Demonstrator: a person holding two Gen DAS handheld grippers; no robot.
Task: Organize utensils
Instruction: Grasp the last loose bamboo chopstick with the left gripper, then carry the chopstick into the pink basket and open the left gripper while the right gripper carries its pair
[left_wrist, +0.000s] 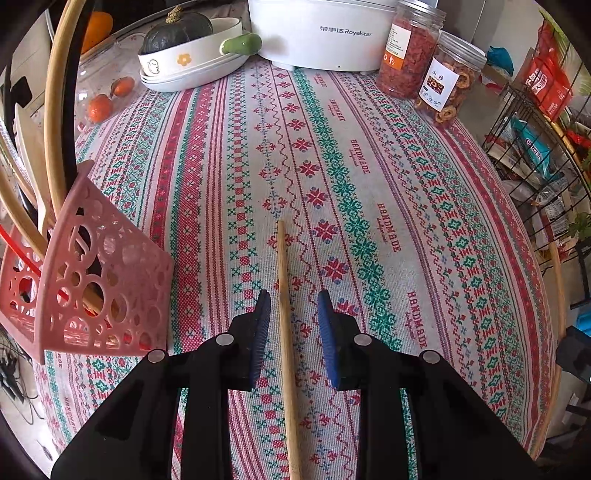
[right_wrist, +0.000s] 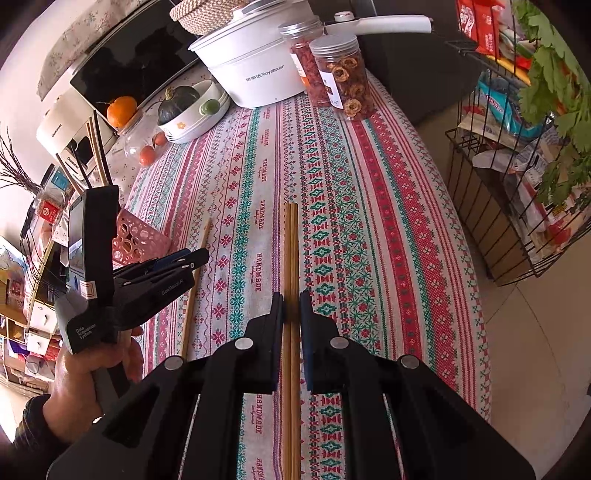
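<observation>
With a chopstick (left_wrist: 283, 295) lying untouched between the left gripper's (left_wrist: 293, 308) narrow jaws, squeeze squarely; the right gripper (right_wrist: 291, 308) clamps two chopsticks (right_wrist: 290, 236).

Both wrist cameras are looking steeply down, close over the striped embroidered tablecloth (left_wrist: 369, 206), sharing the white electric pot (right_wrist: 255, 70) beyond.

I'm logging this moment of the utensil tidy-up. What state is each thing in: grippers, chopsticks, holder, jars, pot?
left gripper: open, astride one chopstick, pads clear of it
single chopstick: flat on the tablecloth
right gripper: shut on the chopstick pair
chopstick pair: held side by side
pink holder: upright, utensils already in it
two jars: lids on
white pot: lid on
</observation>
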